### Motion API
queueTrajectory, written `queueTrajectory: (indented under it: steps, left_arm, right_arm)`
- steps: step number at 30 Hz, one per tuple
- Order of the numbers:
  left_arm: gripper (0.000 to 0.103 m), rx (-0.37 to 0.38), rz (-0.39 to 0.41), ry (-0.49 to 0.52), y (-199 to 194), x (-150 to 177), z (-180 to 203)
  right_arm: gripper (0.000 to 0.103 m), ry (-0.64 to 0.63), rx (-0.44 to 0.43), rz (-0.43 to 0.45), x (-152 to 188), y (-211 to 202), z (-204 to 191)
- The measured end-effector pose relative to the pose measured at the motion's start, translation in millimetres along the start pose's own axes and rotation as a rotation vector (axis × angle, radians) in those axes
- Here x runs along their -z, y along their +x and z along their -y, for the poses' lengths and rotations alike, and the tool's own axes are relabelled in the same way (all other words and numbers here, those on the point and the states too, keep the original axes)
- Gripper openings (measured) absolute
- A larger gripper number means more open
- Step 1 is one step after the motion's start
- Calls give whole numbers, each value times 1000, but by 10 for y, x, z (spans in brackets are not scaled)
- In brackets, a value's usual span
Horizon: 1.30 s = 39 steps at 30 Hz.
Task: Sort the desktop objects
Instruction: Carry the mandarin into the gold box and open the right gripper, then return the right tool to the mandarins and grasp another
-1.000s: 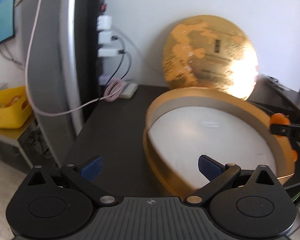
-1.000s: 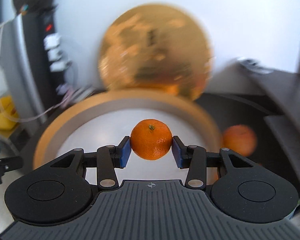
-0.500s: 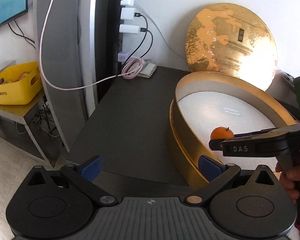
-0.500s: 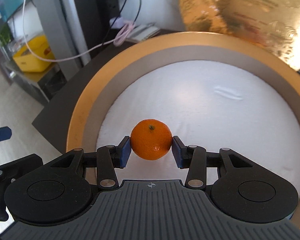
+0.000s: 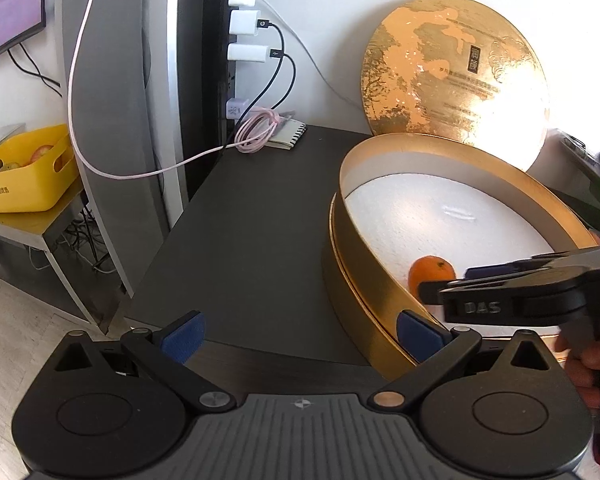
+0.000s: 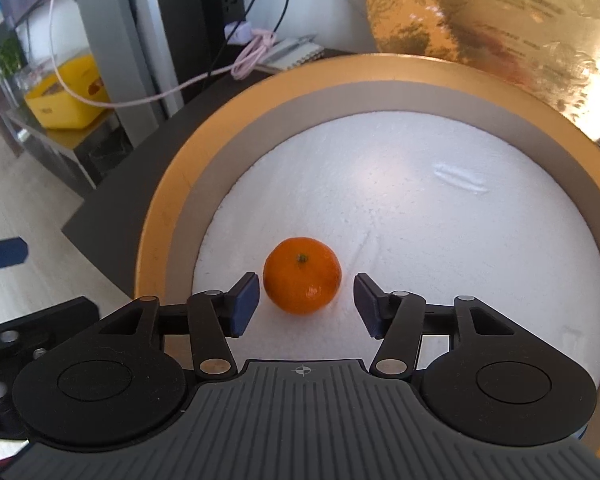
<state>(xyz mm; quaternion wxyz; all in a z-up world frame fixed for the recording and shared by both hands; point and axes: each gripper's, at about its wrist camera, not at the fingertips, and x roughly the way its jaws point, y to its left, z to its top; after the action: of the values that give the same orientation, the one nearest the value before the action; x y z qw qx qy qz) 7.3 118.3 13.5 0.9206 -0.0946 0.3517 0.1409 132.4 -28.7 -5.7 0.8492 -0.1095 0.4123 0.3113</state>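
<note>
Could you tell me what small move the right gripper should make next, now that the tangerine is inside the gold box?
Probably lift the right gripper straight back out. Its jaws have just been opening and stand clear of the tangerine, which rests on the white floor of the gold box, so the placing looks done.

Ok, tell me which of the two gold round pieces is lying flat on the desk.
The open gold box base, with the white liner and the tangerine inside, lies flat. The gold lid stands on edge behind it against the wall.
</note>
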Motion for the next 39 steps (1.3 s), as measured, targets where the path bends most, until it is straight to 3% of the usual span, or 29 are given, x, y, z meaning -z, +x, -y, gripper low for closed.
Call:
queueTrajectory:
  steps: [3,7,16,21,30,39]
  left_arm:
    - [102,7,4,21,-38,4,62]
    - [102,42,20,63,-119,0,204]
    - [102,179,74,132,-349,-116,630]
    - [103,223,68,190,-343,-58,921]
    - [103,253,4,283,-250,106,1269]
    - [103,216,-27,321,-156,106,1450]
  right_arm:
    - [60,45,-8,56,73,-268,82]
    - [74,125,13,163,196,-732,258]
    - [79,285,214,341,610,-1716,801]
    - [85,355,322,344,876,-1936,1087]
    - [85,446,405,245,1288,-1696,1393]
    - [85,497,398,209,1458,-1560,1580]
